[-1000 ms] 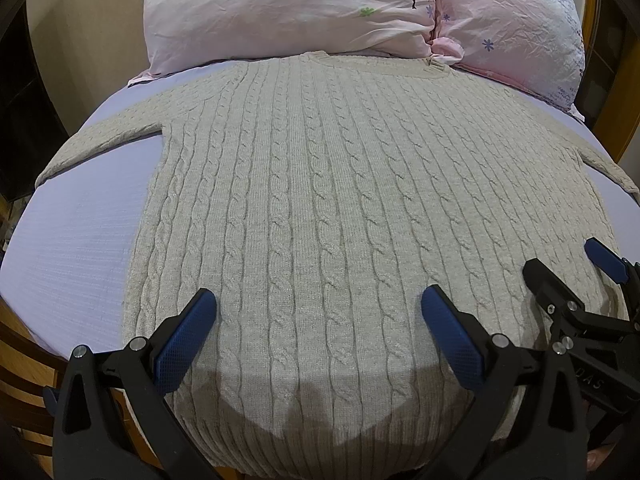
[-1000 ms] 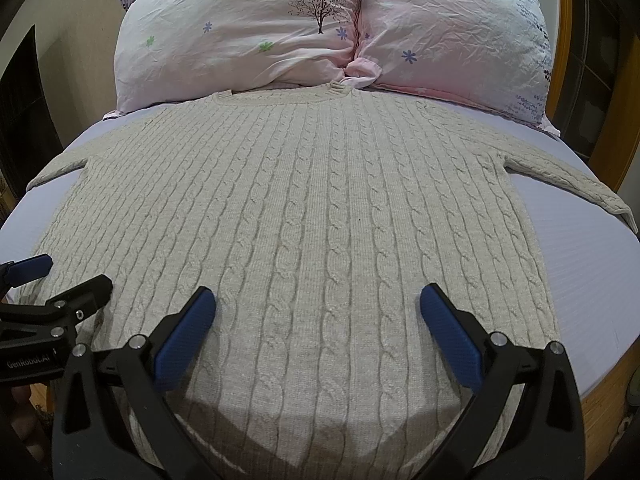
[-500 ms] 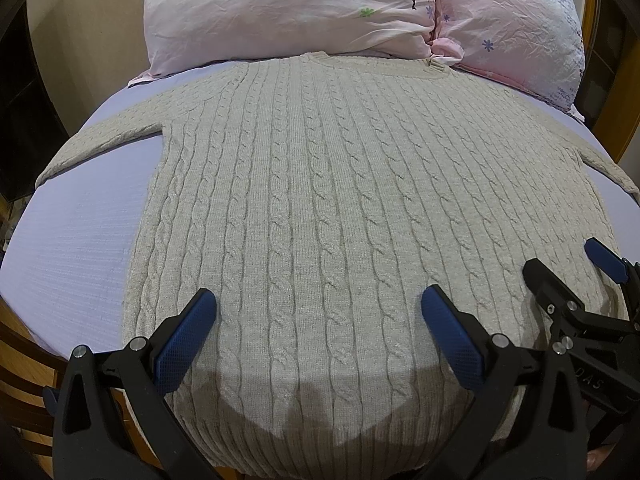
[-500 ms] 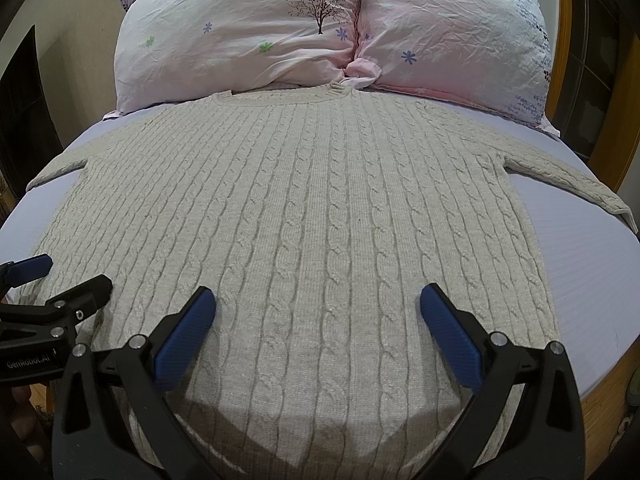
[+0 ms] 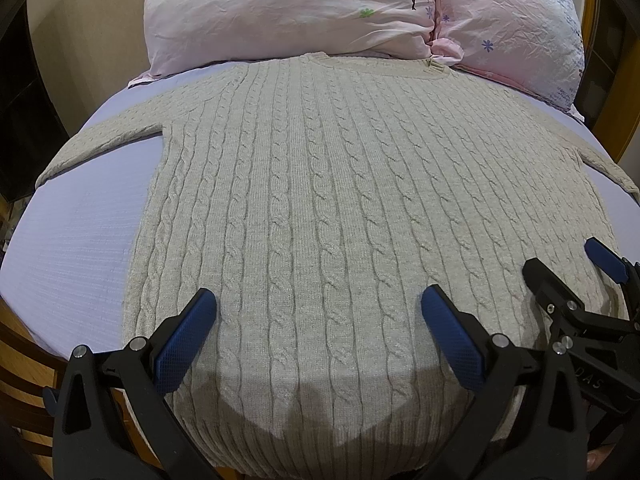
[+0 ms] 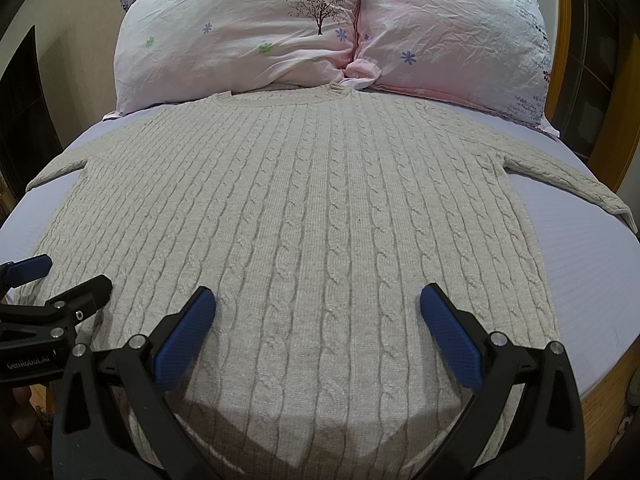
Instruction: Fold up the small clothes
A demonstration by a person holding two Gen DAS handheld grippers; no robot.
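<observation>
While spread flat on the lavender bed (image 5: 72,248), cable-knit beige sweater (image 5: 340,208); crinkled pink pillows (image 6: 256,40) behind; left tool (image 5: 320,332) and right tool (image 6: 316,332) agape, empty.

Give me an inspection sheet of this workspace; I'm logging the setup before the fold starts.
Surface: bed with lavender sheet, wooden frame at the edges.
Job's things: beige cable-knit sweater spread flat, sleeves out to both sides, collar toward the pillows.
Clutter: two pink floral pillows at the head; collar reaches them.
Grippers: left gripper and right gripper both open, over the hem end, side by side, holding nothing.
Cables: nothing seen.
Surroundings: beige wall to the left, wooden headboard to the right.
</observation>
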